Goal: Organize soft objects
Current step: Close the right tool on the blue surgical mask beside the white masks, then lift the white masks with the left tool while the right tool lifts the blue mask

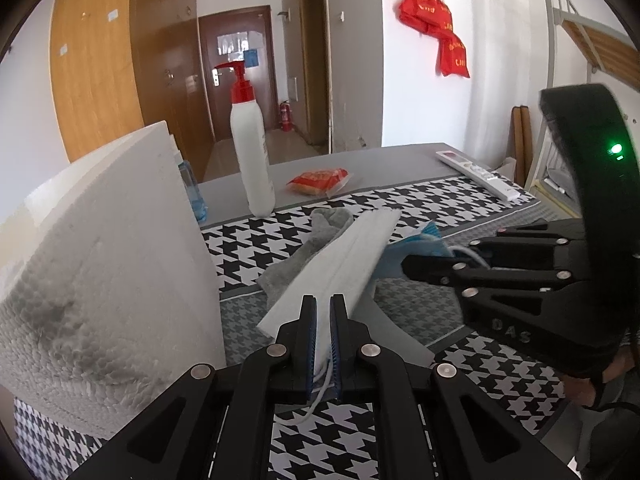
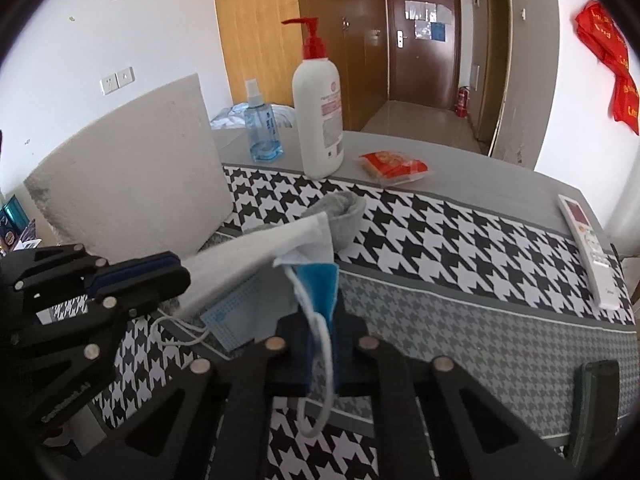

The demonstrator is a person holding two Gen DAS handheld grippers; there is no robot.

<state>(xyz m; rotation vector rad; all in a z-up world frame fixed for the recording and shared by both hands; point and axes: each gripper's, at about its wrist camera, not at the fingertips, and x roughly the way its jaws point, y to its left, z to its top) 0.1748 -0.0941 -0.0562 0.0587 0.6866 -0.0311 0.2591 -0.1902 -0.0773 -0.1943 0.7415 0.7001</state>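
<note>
Face mask (image 1: 340, 264), white side up, is stretched low over the houndstooth tablecloth (image 1: 460, 200) at mid-frame in the left wrist view, one end pinched between the closed jaws of the left gripper (image 1: 323, 336). Its blue end is clamped by the right gripper (image 2: 322, 320), jaws closed on it, an ear loop (image 2: 320, 380) hanging down at lower centre. Behind it a grey sock (image 2: 344, 216) is seen, and at left a white foam board (image 1: 112, 260).
</note>
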